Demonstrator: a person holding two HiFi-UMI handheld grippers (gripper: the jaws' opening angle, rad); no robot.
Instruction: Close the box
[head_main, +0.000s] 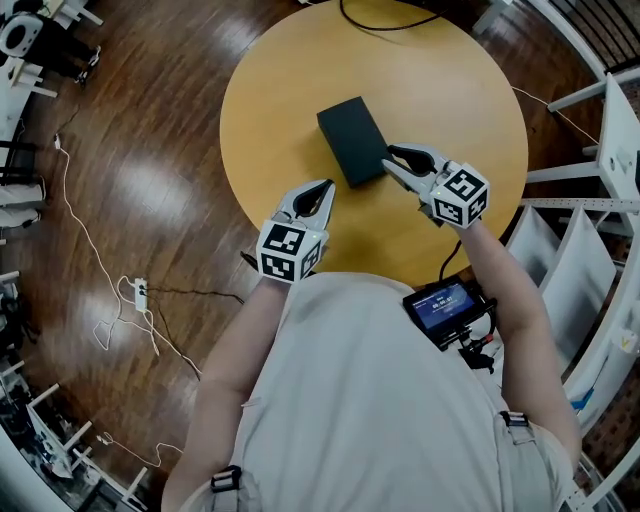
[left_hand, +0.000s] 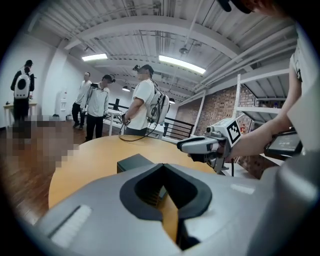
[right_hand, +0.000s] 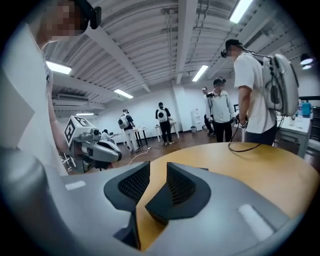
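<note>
A dark rectangular box (head_main: 352, 140) lies with its lid down on the round wooden table (head_main: 450, 90); in the left gripper view the box (left_hand: 132, 162) shows just beyond the jaws. My left gripper (head_main: 325, 187) (left_hand: 162, 167) hovers near the table's front edge, a short way from the box, its tips together and nothing between them. My right gripper (head_main: 388, 160) (right_hand: 157, 172) stands at the box's near right corner with a narrow gap between its jaws and nothing in it. Each gripper shows in the other's view: the right gripper (left_hand: 182, 146), the left gripper (right_hand: 117, 155).
A black cable (head_main: 385, 22) lies across the table's far edge. A small screen device (head_main: 447, 305) hangs at the person's waist. White shelving (head_main: 560, 250) stands to the right. A power strip (head_main: 140, 292) and cords lie on the wooden floor. Several people (left_hand: 145, 100) stand beyond the table.
</note>
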